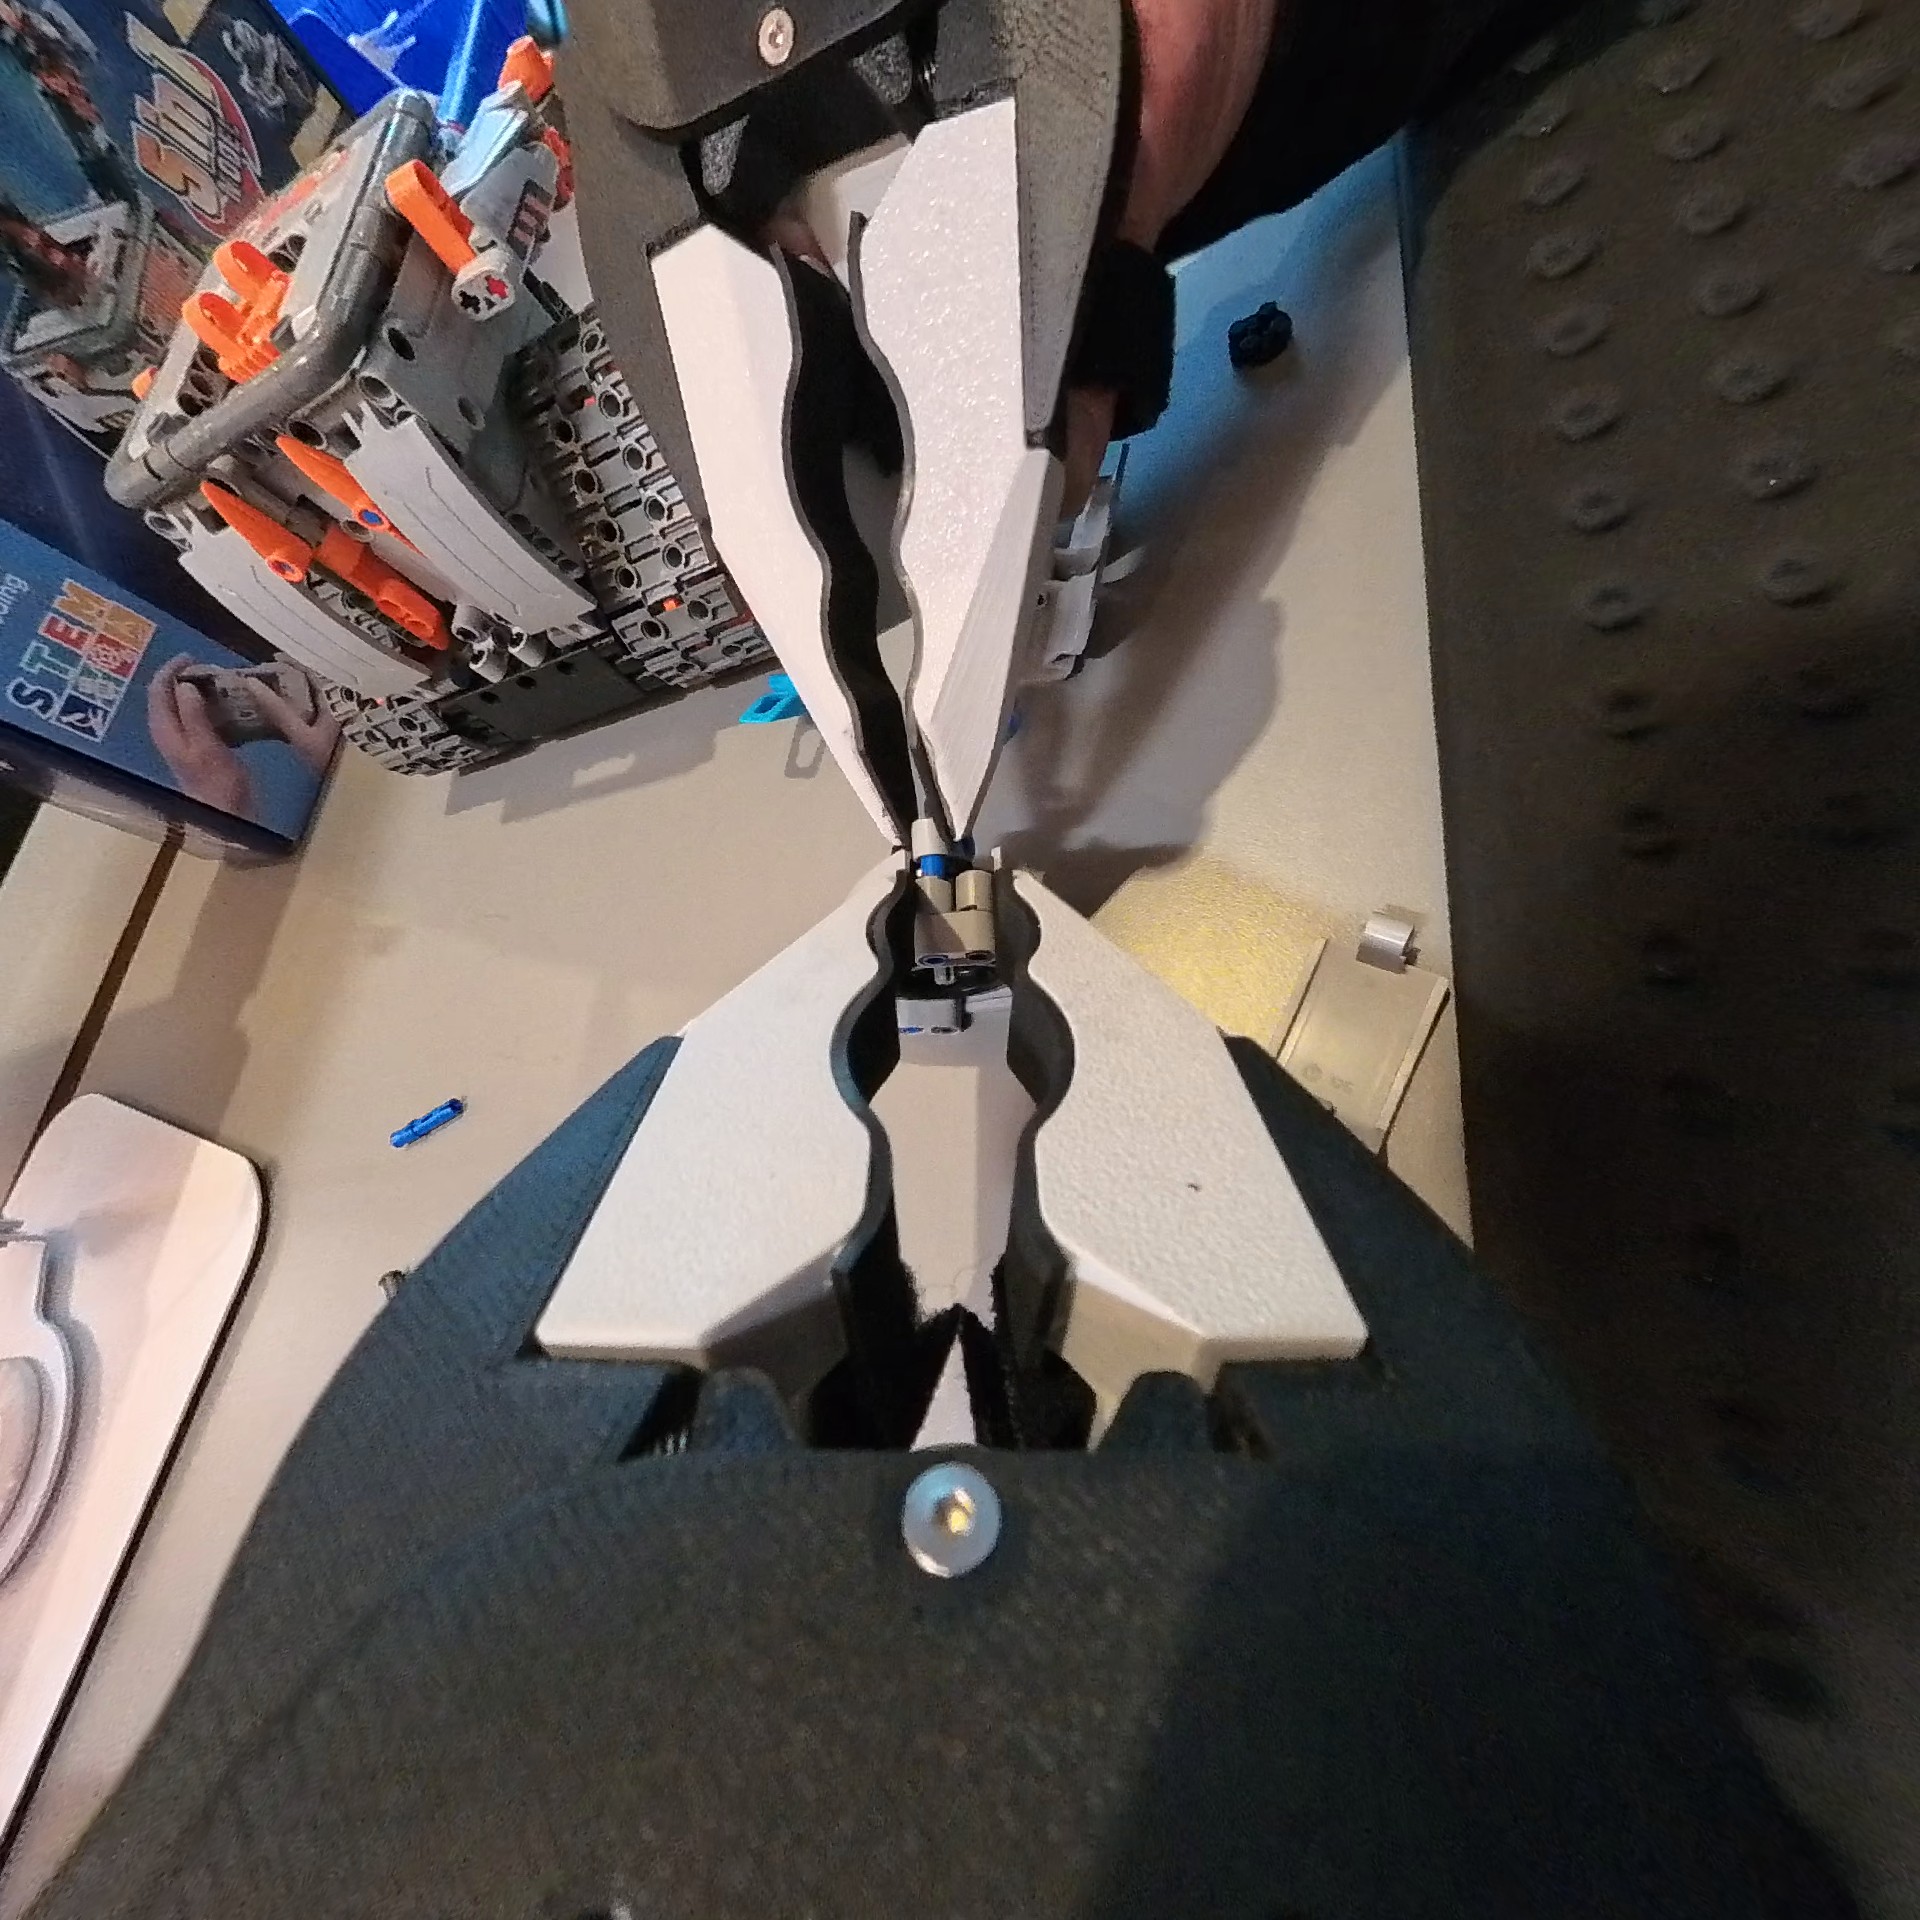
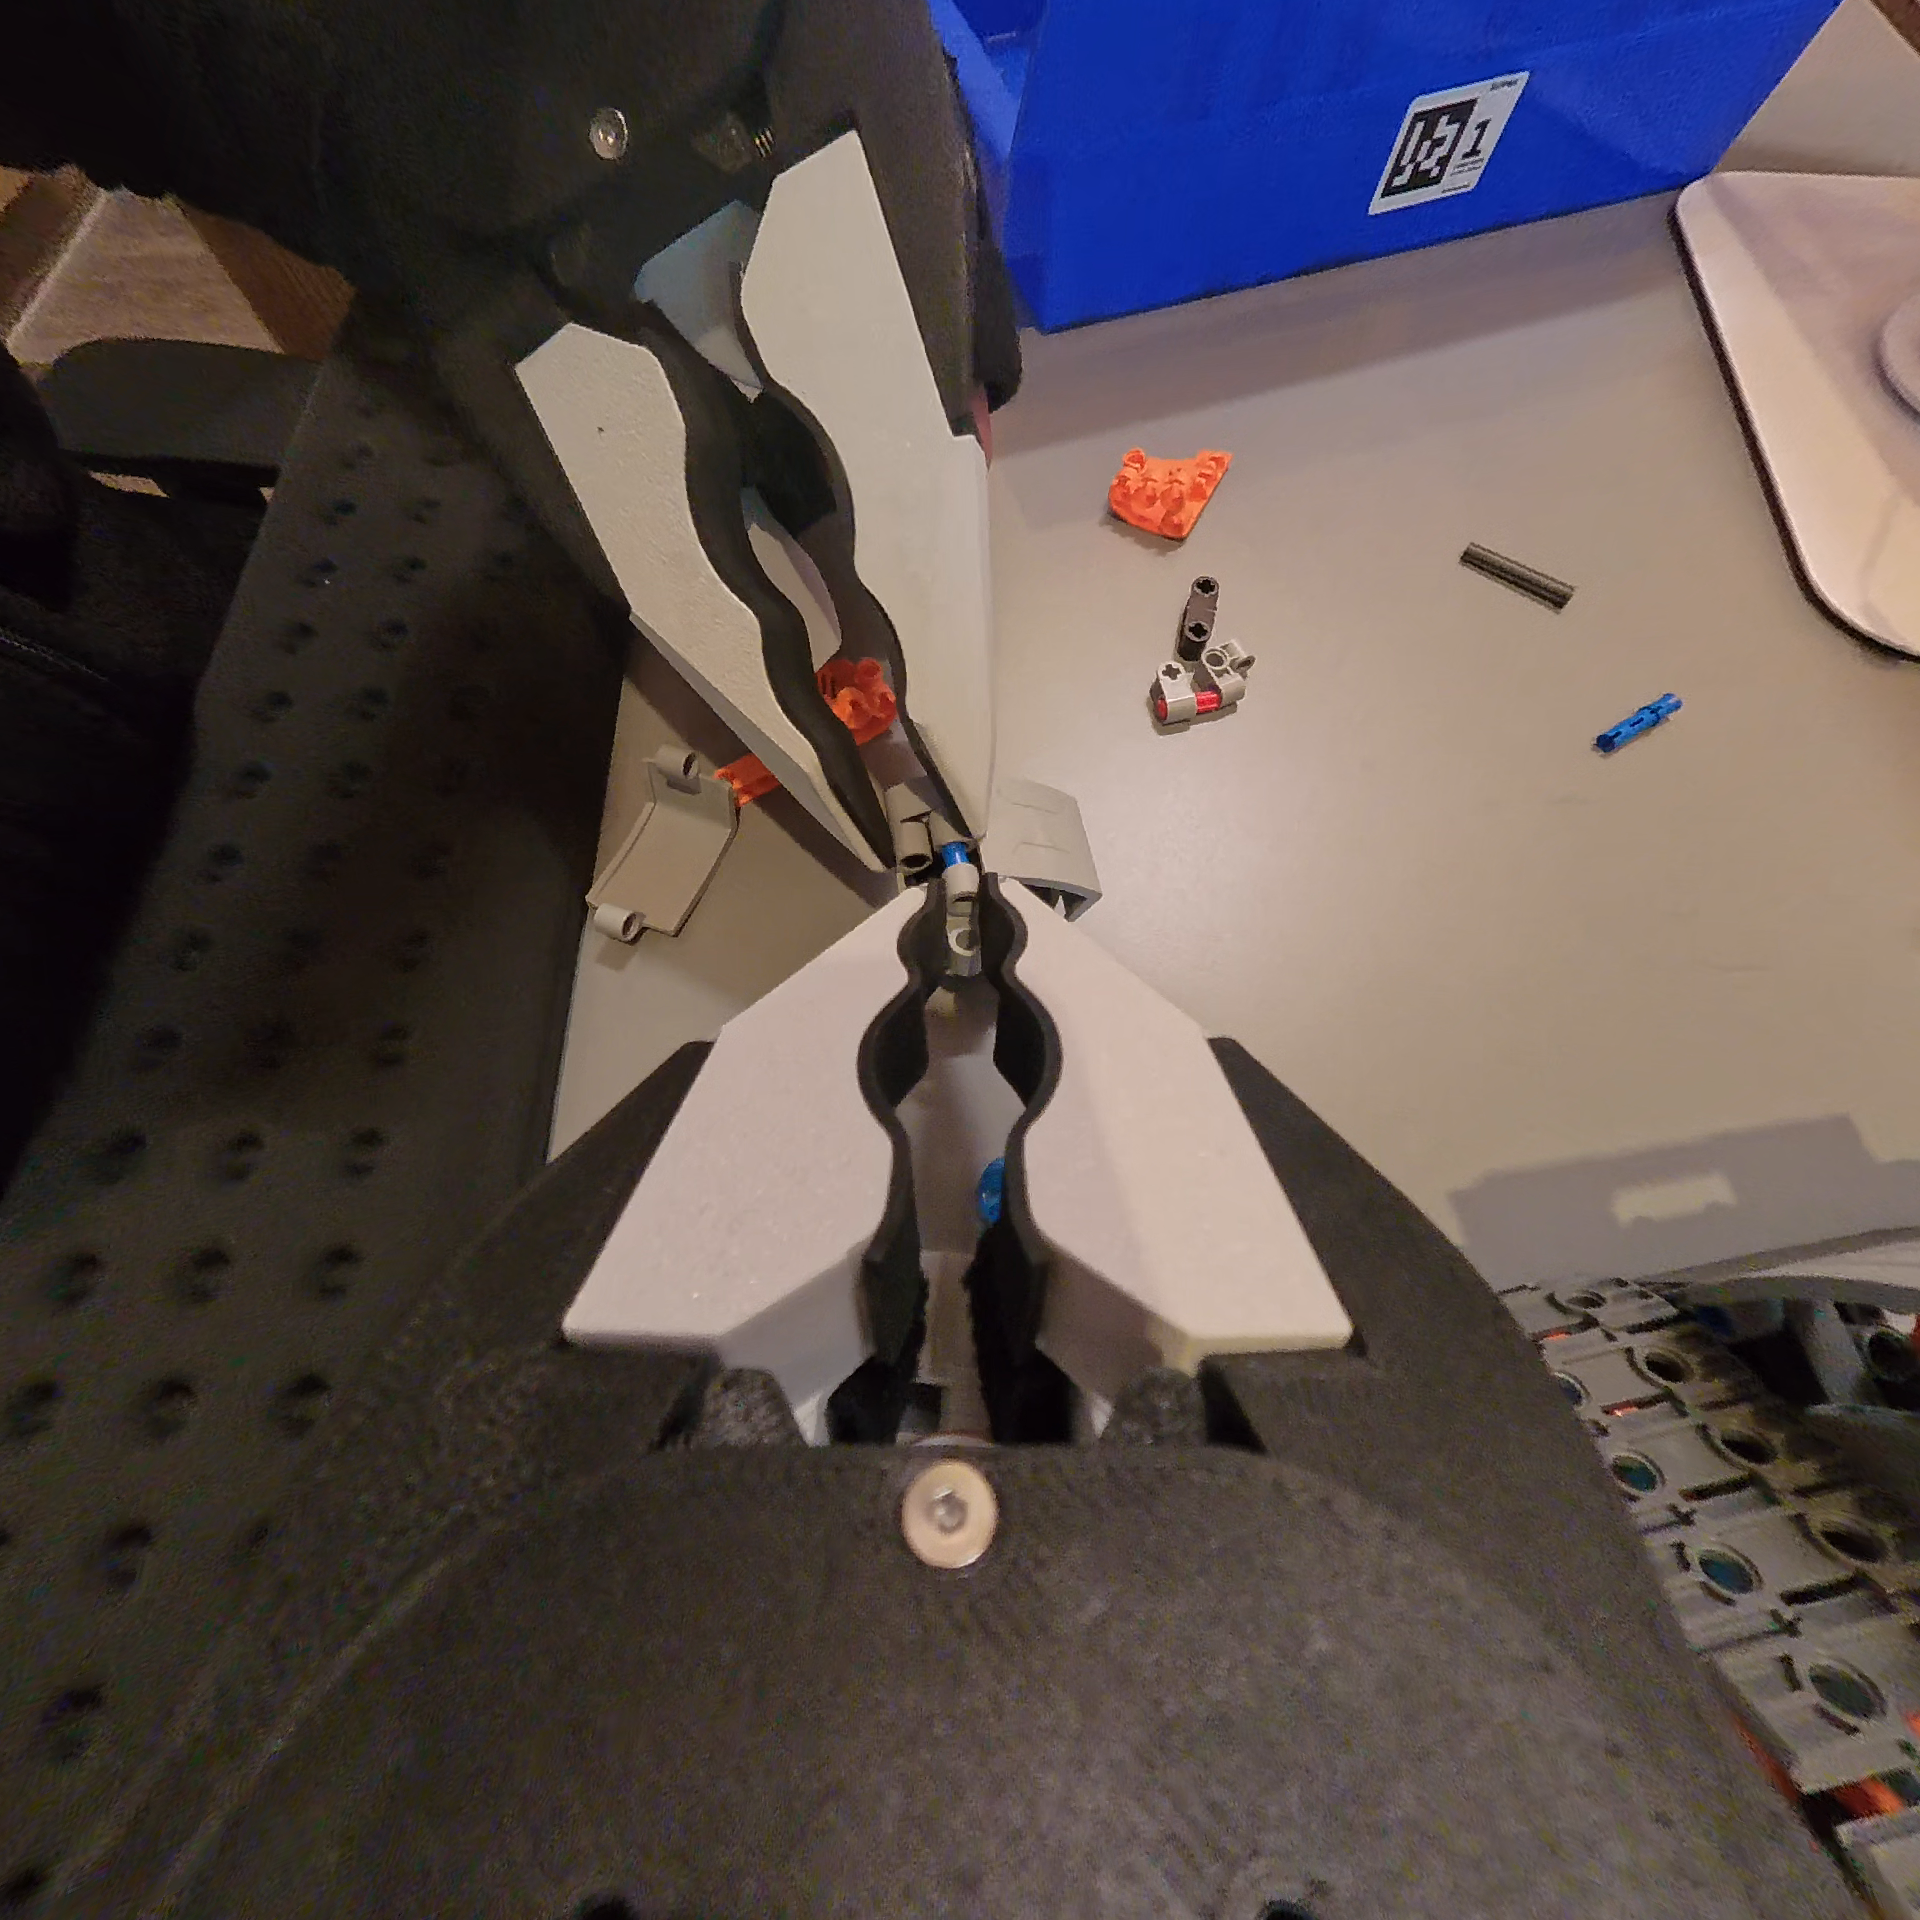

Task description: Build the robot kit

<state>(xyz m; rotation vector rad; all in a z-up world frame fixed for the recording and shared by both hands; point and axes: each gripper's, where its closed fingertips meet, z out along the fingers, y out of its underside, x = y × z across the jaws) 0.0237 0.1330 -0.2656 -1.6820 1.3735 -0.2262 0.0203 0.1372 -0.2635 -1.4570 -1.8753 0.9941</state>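
My left gripper is shut on a small grey connector assembly with a blue pin at its front. My right gripper comes from above, tip to tip with it, and is shut on a small grey connector. In the right wrist view my right gripper meets the left gripper, which comes from the upper left. The blue pin spans the two held pieces. Both grippers hover above the beige table.
A grey and orange brick-built tracked vehicle and a printed box stand at the left. Loose parts lie about: orange piece, connector cluster, black axle, blue pin, grey panel. A blue bin stands behind. Both grippers' tips are close together, under 4 cm apart.
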